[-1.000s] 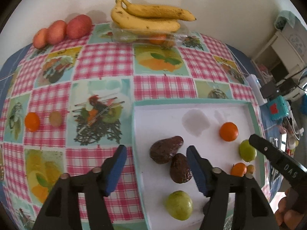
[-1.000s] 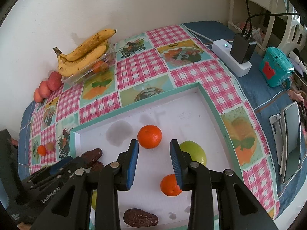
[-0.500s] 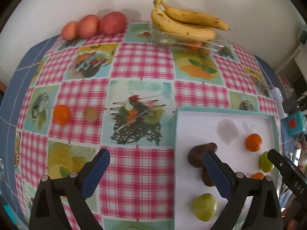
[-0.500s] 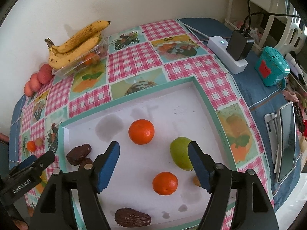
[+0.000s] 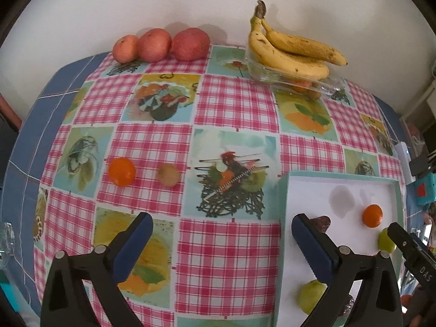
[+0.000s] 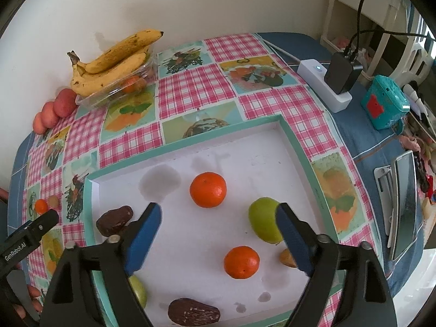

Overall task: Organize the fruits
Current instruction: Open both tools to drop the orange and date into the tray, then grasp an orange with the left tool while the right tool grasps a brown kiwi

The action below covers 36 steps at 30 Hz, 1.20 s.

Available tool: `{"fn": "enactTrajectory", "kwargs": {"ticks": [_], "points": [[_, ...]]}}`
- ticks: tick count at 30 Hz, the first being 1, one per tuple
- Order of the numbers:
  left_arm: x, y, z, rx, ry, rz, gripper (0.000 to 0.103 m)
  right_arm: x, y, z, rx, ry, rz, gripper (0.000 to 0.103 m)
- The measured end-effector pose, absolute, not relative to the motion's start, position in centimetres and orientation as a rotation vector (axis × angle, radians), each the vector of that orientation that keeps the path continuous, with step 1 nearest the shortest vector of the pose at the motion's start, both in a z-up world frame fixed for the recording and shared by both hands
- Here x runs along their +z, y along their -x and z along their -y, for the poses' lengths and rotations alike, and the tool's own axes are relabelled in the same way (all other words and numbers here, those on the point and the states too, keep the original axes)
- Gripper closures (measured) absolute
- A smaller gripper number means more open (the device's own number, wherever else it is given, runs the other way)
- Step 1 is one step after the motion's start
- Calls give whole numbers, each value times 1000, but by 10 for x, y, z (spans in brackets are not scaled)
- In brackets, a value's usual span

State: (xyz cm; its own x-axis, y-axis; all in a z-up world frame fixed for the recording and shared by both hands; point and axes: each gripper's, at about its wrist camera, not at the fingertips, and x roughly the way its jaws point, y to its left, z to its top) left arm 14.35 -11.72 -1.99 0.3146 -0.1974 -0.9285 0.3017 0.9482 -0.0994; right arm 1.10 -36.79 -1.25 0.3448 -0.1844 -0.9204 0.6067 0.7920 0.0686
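Observation:
A white tray with a teal rim [image 6: 297,147] holds two oranges [image 6: 208,193], green fruits [image 6: 265,223] and dark brown fruits [image 6: 114,220]. My right gripper [image 6: 218,220] is open and empty above the tray, over the lower orange [image 6: 241,262]. My left gripper [image 5: 222,230] is open and empty above the checked cloth, its right finger over the tray's left edge [image 5: 283,218]. A loose orange [image 5: 121,171] and a small brown fruit [image 5: 168,174] lie on the cloth to the left.
Bananas [image 5: 288,51] rest on a clear box at the back wall, with three reddish fruits [image 5: 163,45] to their left. A white power strip with a black charger [image 6: 327,81], a teal box [image 6: 385,106] and a phone [image 6: 403,204] lie right of the tray.
Both grippers opened wide. The left gripper swung left, away from the dark fruits, toward the cloth with the loose orange. The right gripper drew back slightly over the tray.

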Motion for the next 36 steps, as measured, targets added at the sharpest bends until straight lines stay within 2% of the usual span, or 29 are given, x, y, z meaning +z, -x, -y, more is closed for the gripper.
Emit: {"fn": "enactTrajectory", "kwargs": {"ticks": [1, 19, 36], "points": [[-19, -144, 115, -327, -96, -1205, 0, -12, -12, 367, -534, -438, -1106, 6], [2, -175, 25, -221, -23, -1164, 0, -13, -45, 312, -460, -369, -1159, 6], [0, -192, -75, -39, 67, -1154, 0, -14, -87, 230, -322, -236, -1193, 6]]}}
